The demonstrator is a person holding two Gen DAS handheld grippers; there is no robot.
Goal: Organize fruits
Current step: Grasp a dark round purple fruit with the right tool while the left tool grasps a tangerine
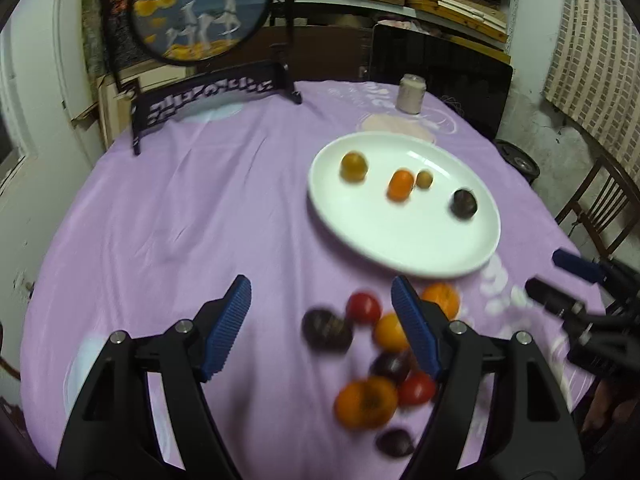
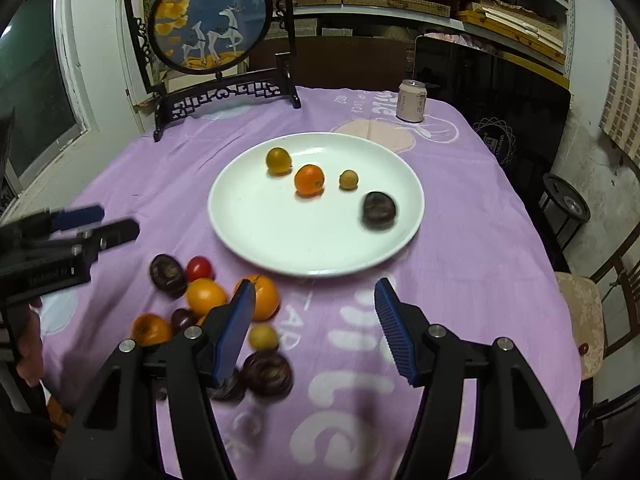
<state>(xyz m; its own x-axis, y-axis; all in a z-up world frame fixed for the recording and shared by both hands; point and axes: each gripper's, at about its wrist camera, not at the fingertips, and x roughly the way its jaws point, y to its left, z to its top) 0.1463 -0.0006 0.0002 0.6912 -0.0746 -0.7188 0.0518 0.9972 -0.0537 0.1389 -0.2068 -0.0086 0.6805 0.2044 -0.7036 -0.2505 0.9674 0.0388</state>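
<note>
A white plate [image 2: 256, 232] on the purple cloth holds several fruits: a yellow-green one [image 2: 278, 159], an orange [image 2: 309, 179], a small tan one [image 2: 348, 179] and a dark purple one [image 2: 379, 210]. The plate also shows in the left wrist view [image 1: 400, 240]. A loose pile of oranges [image 2: 206, 296], a red tomato [image 2: 199, 268] and dark fruits [image 2: 168, 275] lies in front of the plate to its left. My right gripper [image 2: 316, 300] is open and empty above the cloth, right of the pile. My left gripper [image 1: 320, 300] is open and empty above the pile [image 1: 364, 400].
A drink can [image 2: 412, 101] stands behind the plate. A round deer screen on a black stand [image 2: 212, 20] is at the table's far left. A black panel [image 2: 492, 92] leans at the far right. A wooden chair [image 2: 580, 312] stands right of the table.
</note>
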